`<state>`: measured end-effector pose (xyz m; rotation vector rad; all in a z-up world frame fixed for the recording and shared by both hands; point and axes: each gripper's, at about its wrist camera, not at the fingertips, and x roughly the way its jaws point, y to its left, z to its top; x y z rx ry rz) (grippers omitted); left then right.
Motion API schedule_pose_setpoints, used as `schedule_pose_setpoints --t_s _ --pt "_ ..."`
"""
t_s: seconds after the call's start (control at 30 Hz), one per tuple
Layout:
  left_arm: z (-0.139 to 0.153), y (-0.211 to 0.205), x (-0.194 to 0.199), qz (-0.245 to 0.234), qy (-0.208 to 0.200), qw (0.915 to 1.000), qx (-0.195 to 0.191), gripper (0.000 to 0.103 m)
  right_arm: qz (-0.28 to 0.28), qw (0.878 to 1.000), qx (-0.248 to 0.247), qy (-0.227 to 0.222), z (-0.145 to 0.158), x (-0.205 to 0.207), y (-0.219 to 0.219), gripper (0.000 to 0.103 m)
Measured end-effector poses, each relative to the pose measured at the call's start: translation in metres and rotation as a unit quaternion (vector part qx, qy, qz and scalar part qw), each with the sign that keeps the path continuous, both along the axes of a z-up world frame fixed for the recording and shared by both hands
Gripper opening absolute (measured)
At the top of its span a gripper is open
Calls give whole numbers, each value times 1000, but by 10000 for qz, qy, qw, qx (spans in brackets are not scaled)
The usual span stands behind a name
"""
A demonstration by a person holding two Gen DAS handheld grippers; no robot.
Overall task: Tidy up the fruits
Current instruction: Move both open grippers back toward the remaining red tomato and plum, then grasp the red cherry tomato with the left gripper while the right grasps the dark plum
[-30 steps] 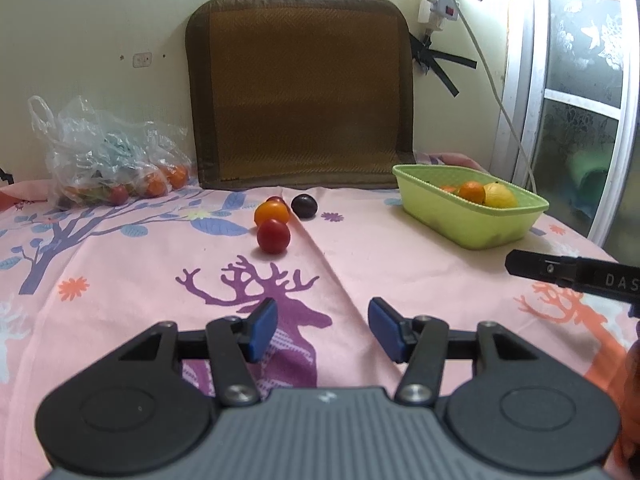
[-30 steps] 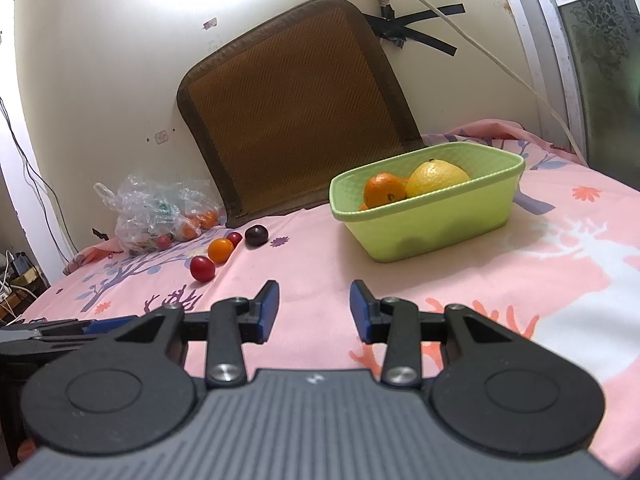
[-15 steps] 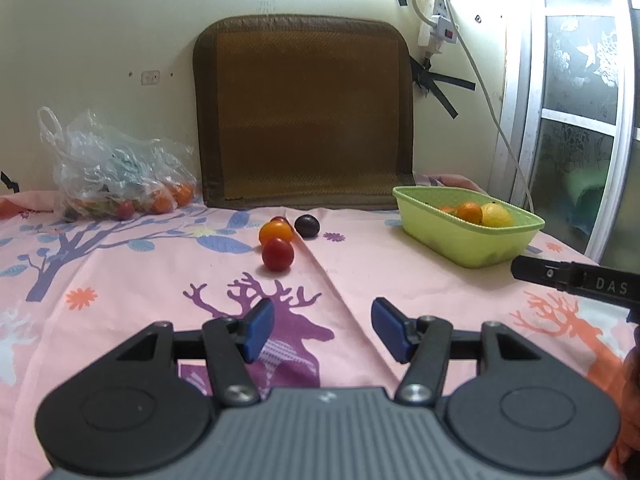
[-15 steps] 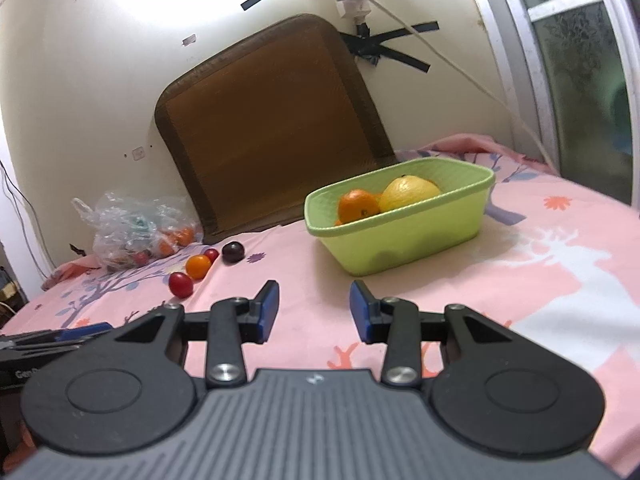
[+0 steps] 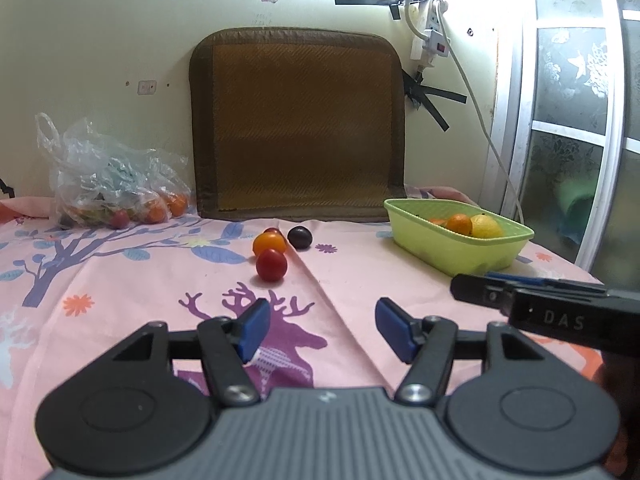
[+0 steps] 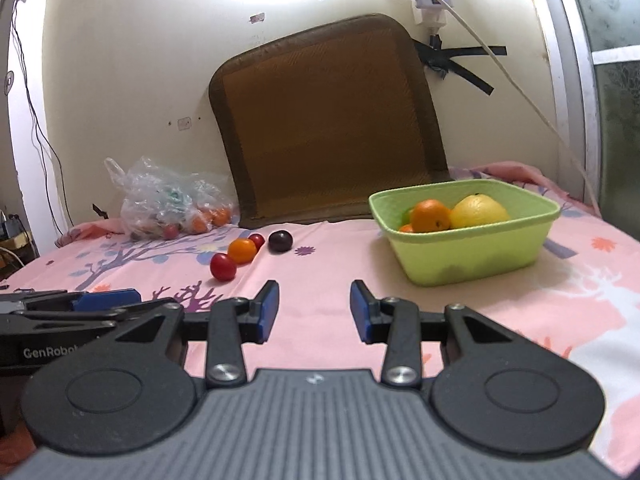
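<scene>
Left wrist: plastic bag [image 5: 112,184] beside mat [image 5: 298,124]

pink printed cloth table cover [image 5: 160,280] — matt, creased | lime-green plastic basket [image 6: 472,256] — smooth | clear crinkled plastic bag [image 5: 108,184] | round red tomato [image 5: 271,265], glossy | brown woven mat [image 5: 298,120], rough

Bare pink cloth [image 5: 320,288] lies open between the left tool [image 5: 318,330] and the red fruit [image 5: 271,265]. The green basket [image 6: 472,256] blocks the right side; the right tool [image 5: 560,308] apparently intrudes beside it.
</scene>
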<state>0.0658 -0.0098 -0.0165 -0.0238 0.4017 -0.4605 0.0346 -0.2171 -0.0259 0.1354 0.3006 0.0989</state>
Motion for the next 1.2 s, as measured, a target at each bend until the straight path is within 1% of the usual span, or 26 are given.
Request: schedule_pose_setpoints --t_s 0.2,0.27,0.43,0.5,0.57,0.63,0.67,0.77,0.83,0.87,0.93,1.03,1.1,1.13,1.2 --pt "0 0 0 -11 -19 10000 -17 60 73 9998 102 127 -1 4 4 42" --pt "0 1 0 -21 -15 10000 -39 62 89 9998 112 157 -1 5 6 42" --pt "1 14 5 18 110 9996 -240 62 111 9996 102 241 -2 9 9 42" --pt "3 22 9 192 68 9997 -127 62 120 9995 52 270 -1 12 12 42" --pt "6 29 15 339 -2 9994 1 62 245 9993 -123 240 4 17 18 42" --pt "11 36 25 377 74 9992 60 62 454 9984 -305 170 13 25 25 42" --pt "13 37 31 341 111 9993 104 62 552 9976 -383 146 17 32 28 42" --pt "17 31 47 216 2 9993 296 62 758 9962 -425 63 27 56 31 41" --pt "17 23 63 150 128 9992 341 60 801 9959 -392 136 29 77 32 41" --pt "18 20 69 109 181 9992 333 60 840 9956 -357 206 28 88 33 41" --pt "19 10 81 83 144 9991 398 60 876 9948 -393 346 26 112 37 40" --pt "17 -6 97 95 84 9983 571 60 862 9926 -658 553 23 146 42 40" --pt "12 -13 109 123 154 9976 663 60 853 9903 -824 724 19 169 43 39" --pt "9 -16 114 139 221 9972 701 59 866 9892 -843 834 18 179 42 39" --pt "2 -19 125 145 435 9963 727 50 918 9870 -710 1113 13 197 38 39"
